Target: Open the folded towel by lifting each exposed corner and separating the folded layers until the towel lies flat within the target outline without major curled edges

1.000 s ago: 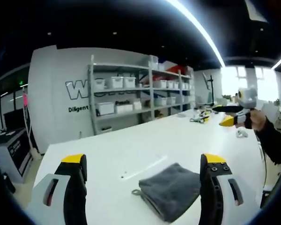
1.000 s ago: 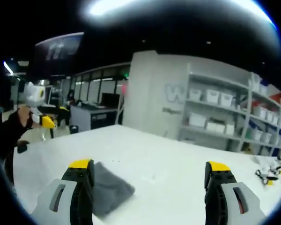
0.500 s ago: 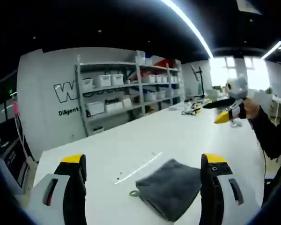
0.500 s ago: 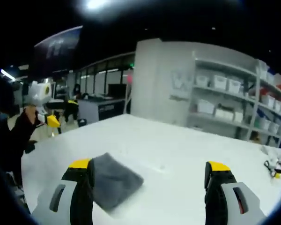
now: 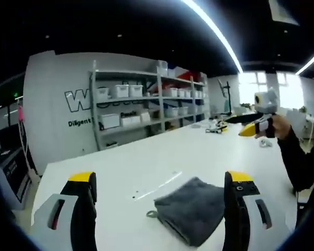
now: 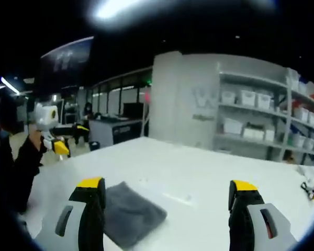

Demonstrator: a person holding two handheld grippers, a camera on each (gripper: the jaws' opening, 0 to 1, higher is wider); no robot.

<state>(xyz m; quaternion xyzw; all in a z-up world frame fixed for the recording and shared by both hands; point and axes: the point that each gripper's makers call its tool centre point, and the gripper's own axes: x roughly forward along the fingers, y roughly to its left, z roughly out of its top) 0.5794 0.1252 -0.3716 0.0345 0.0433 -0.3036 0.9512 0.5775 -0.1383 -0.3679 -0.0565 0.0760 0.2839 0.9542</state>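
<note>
A folded dark grey towel (image 5: 191, 209) lies on the white table (image 5: 146, 162), with a small hanging loop (image 5: 151, 213) at its near left corner. My left gripper (image 5: 159, 206) is open above the table, the towel just ahead between its jaws and towards the right one. In the right gripper view the same towel (image 6: 131, 217) lies beside the left jaw of my right gripper (image 6: 167, 206), which is open and holds nothing. The right gripper (image 5: 254, 128) also appears far right in the left gripper view, held by a gloved hand. The left gripper (image 6: 55, 144) appears at the left of the right gripper view.
Thin outline marks (image 5: 157, 185) run across the table behind the towel. Metal shelves with white bins (image 5: 141, 107) stand against the back wall. Small yellow and black tools (image 5: 215, 127) lie at the table's far end. A person's dark sleeve (image 5: 298, 157) is at the right.
Both views have shifted a little with the hands. The towel lies as before, and both grippers stay open with nothing held.
</note>
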